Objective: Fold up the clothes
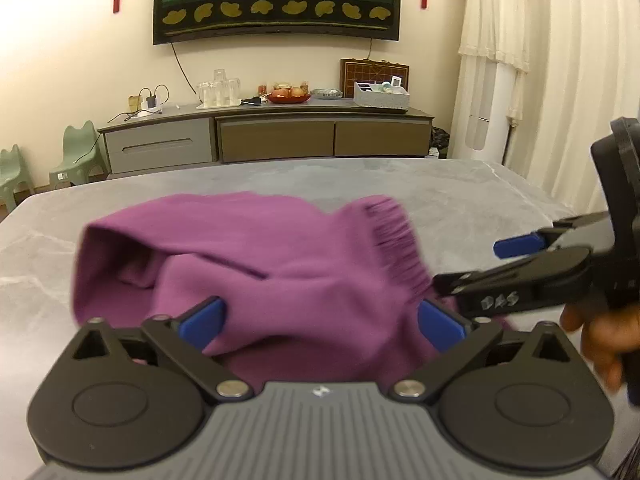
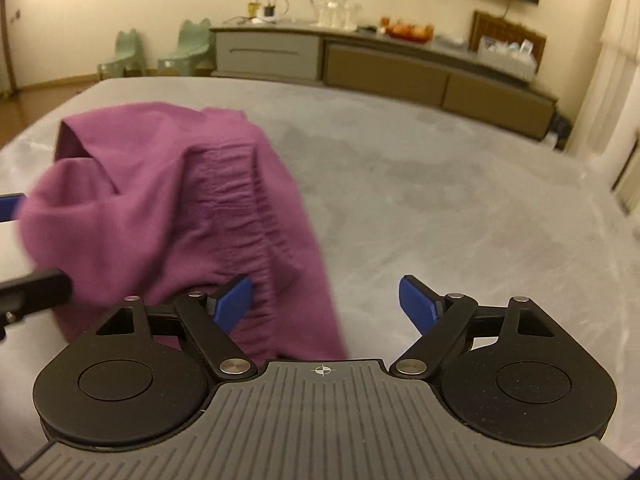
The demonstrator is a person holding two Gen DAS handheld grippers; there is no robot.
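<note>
On grey tabletop point(image 1: 460, 188): purple garment point(image 1: 256, 264), bunched, elastic waistband point(image 2: 240, 208) showing. Left gripper point(image 1: 322, 322) jaws wide, cloth between, unpinched. Right gripper point(image 2: 326, 300) jaws wide, holding nothing, beside waistband. Judgement: pinch two waistband corners, spread flat, then fold.

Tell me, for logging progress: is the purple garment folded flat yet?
No. The purple garment lies bunched in loose humps on the table.

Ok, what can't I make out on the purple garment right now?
- Left wrist view: the purple garment is motion-blurred, and its near edge is hidden behind the left gripper.
- Right wrist view: the right gripper covers the near hem; the left part is blurred.
- Garment type: unclear.
</note>
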